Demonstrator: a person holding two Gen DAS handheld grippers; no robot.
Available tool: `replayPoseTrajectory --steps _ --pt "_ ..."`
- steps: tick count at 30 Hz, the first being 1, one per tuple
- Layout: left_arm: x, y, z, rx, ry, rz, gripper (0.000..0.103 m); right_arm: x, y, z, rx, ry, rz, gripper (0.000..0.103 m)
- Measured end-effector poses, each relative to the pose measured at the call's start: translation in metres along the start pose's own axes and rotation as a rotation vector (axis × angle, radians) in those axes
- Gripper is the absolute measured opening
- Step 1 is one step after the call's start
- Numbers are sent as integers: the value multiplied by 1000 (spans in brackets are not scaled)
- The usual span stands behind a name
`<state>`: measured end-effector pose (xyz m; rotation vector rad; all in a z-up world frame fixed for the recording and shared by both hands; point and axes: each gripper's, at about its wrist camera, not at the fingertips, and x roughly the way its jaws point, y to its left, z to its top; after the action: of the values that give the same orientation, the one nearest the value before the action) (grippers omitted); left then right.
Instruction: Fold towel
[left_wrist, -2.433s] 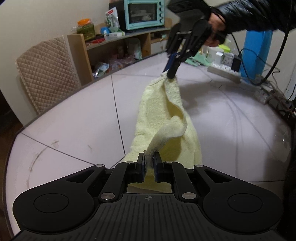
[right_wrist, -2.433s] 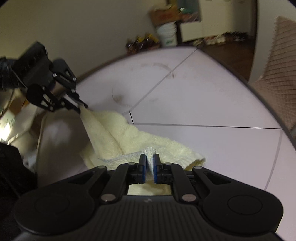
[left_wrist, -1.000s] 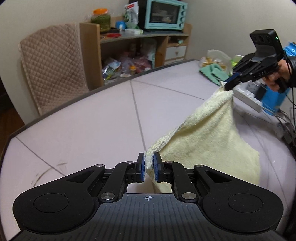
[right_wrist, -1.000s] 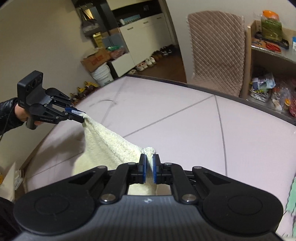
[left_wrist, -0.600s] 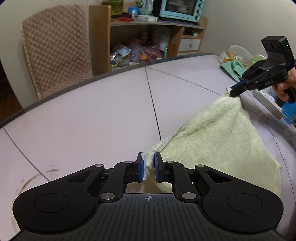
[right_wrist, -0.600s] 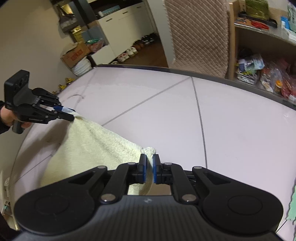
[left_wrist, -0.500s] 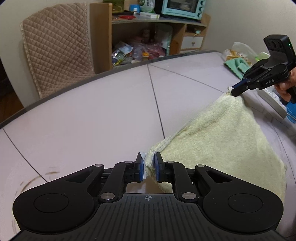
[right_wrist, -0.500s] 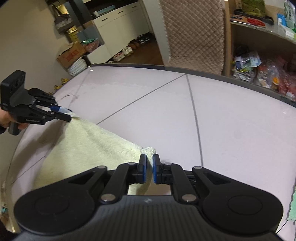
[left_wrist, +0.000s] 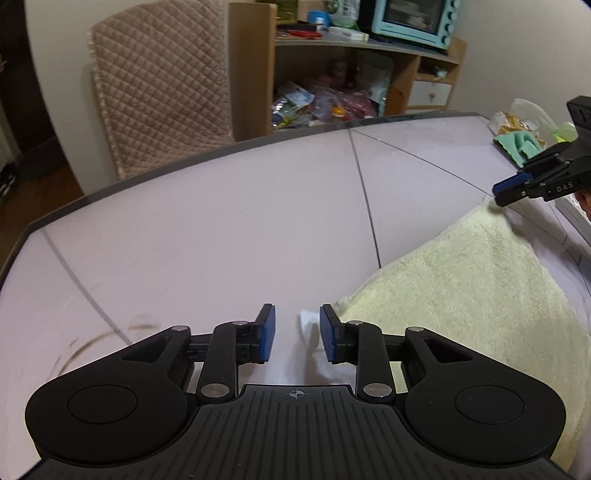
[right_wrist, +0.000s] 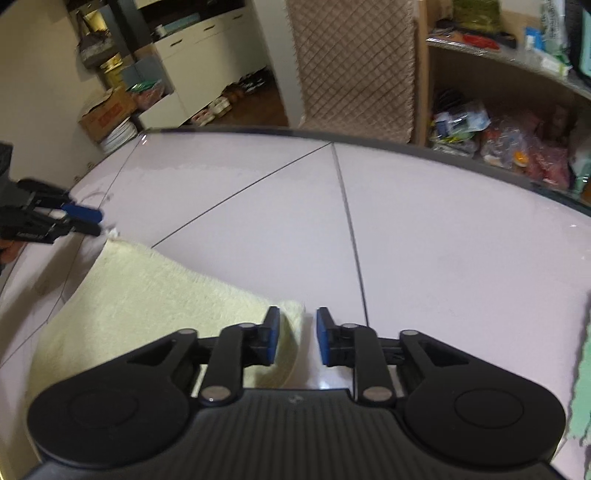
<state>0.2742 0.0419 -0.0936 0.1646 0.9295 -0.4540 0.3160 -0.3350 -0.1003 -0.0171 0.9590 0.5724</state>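
Note:
A pale yellow towel (left_wrist: 469, 291) lies spread flat on the light table (left_wrist: 221, 236). My left gripper (left_wrist: 297, 334) is open and empty just off the towel's near corner, where a white tag shows between the jaws. In the right wrist view the towel (right_wrist: 147, 291) lies at lower left. My right gripper (right_wrist: 295, 334) is open, with the towel's corner under its left finger. Each gripper shows in the other's view: the right one (left_wrist: 506, 192) at the towel's far corner, the left one (right_wrist: 94, 221) likewise.
A quilted chair (left_wrist: 162, 81) and a wooden shelf (left_wrist: 332, 74) with clutter and a teal oven (left_wrist: 410, 18) stand beyond the table's far edge. A green cloth (left_wrist: 517, 144) and bags lie at the table's right side. A brown ring mark (left_wrist: 99, 343) is at near left.
Both grippers carried the towel out, stretched it and lowered it flat onto the table. Both have now opened and let go of the corners.

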Motion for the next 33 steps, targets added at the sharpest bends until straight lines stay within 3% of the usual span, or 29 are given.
replayPoseTrajectory --steps 4,10,14,20,25,33 --pt "-25 -4 -19 -48 -5 -6 42 -21 23 -9 -3 -23 31 26" --pt "-66 -31 -70 -85 45 -85 43 -49 83 -38 -22 -31 120 37" --pt "-86 -56 -107 -141 100 -168 43 -67 127 -74 -45 -29 116 43" --pt "-95 -73 -152 -434 128 -314 43 -87 147 -106 55 -27 135 53" --pt "-88 -78 -171 -597 137 -328 49 -108 156 -121 74 -74 93 68" --pt "-67 -70 -192 -956 139 -371 49 -119 163 -133 83 -81 79 70"
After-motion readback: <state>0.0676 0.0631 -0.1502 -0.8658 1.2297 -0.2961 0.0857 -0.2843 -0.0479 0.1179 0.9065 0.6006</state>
